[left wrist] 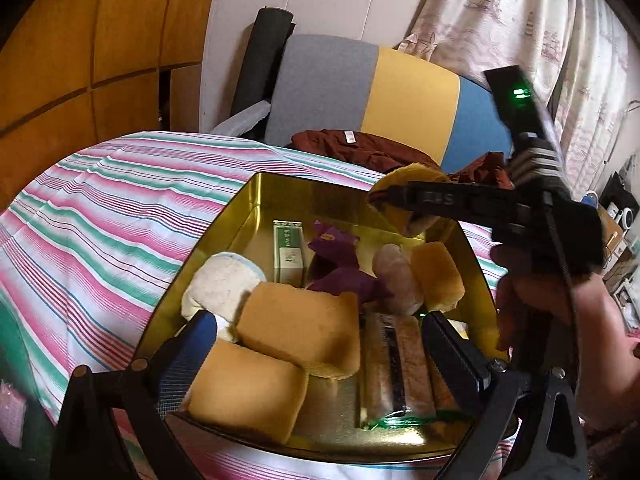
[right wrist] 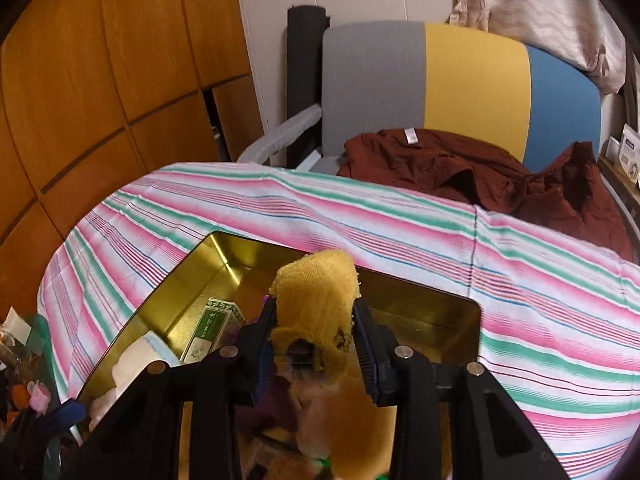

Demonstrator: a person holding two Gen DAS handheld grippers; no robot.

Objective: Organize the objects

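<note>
Two grippers work over one gold tin (left wrist: pixel 256 216) that sits on a striped cloth (left wrist: pixel 100 216) covering the tabletop. Nearest in the left wrist view, the left gripper (left wrist: pixel 316 354) hangs low over the near end of the tin with its fingers (left wrist: pixel 188 344) spread wide, nothing pinched between them; an orange cloth bundle (left wrist: pixel 248 392) and a second one (left wrist: pixel 300 320) lie under the gap. Beside these lie a brown wrapped bar (left wrist: pixel 396 364), a white towel roll (left wrist: pixel 220 284), a purple cloth (left wrist: pixel 344 268), a pale lumpy piece (left wrist: pixel 394 276), and a small orange roll (left wrist: pixel 438 276). Farther in, a green and white box (left wrist: pixel 288 256) stands against the gold floor.

Over the far right part of the tin, the right gripper (right wrist: pixel 316 336) is held by a hand (left wrist: pixel 560 312) seen in the left view. Its fingers (right wrist: pixel 362 336) pinch a yellow knitted cloth (right wrist: pixel 316 300), which is bunched between the pads and lifted clear above the tin's contents. The cloth sticks out past the fingertips.

Beyond the tabletop's far edge, a dark red garment (right wrist: pixel 460 168) lies on a chair (right wrist: pixel 472 76) with grey, yellow and blue bands. Behind that stand a wooden panelled wall (right wrist: pixel 100 80) and a patterned curtain (left wrist: pixel 520 20).
</note>
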